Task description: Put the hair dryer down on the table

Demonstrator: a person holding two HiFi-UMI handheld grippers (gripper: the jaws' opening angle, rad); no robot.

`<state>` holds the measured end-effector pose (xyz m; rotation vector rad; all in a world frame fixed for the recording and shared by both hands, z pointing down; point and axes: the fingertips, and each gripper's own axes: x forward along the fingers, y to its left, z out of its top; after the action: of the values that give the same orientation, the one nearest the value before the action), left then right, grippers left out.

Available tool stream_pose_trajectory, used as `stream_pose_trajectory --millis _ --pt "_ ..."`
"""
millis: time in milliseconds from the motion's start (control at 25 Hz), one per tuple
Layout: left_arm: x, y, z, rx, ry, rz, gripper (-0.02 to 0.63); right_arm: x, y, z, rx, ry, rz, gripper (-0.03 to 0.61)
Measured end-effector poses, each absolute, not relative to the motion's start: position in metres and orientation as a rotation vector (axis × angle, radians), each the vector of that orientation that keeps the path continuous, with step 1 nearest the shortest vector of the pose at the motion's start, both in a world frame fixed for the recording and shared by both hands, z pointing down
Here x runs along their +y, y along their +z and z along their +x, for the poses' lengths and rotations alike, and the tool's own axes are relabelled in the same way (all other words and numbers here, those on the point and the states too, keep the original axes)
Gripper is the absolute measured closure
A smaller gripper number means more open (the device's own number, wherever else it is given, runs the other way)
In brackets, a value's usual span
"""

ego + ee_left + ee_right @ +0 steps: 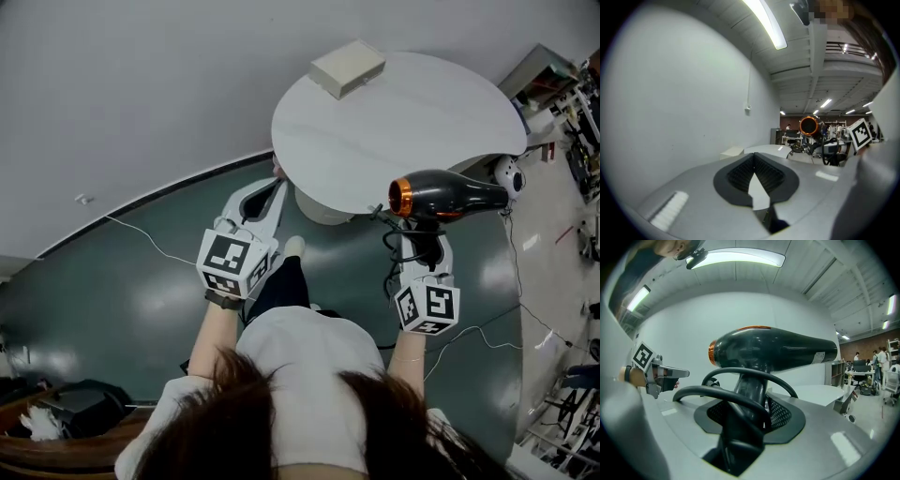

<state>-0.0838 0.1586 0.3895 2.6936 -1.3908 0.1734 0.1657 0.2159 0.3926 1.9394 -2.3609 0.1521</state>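
**Inspector:** State of the right gripper (752,399)?

**Assessor:** It is found clenched on the handle of the hair dryer (441,194). The handle is seated between the ribbed pads, and the black power cable (712,391) is looped over the jaws in front of it.

**Inspector:** Position of the dryer?

**Assessor:** It is held in the air at the near edge of the round white table (375,141). The barrel is kept level, with the orange-ringed end turned toward the left gripper (753,157). It appears to be clear of the tabletop, though the head view does not settle whether the barrel is over the top or just off the rim.

**Inspector:** The left gripper?

**Assessor:** The jaws are closed together and nothing is gripped. It is held at the table's near-left edge, well apart from the dryer.

**Inspector:** Other items?

**Assessor:** One flat beige box (348,67) is recorded at the table's far edge.
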Motion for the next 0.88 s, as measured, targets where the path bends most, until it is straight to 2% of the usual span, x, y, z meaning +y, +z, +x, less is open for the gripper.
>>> stream_pose_trajectory --millis 520,880 --pt "0.014 0.377 -0.105 -1.356 0.170 2.721 0.557 0.072 0.382 0.135 -2.352 0.154 1.929 0.397" --pt "-0.041 0.388 -0.113 -1.263 0.194 2.741 0.557 0.016 0.390 0.122 -2.275 0.195 1.951 0.397"
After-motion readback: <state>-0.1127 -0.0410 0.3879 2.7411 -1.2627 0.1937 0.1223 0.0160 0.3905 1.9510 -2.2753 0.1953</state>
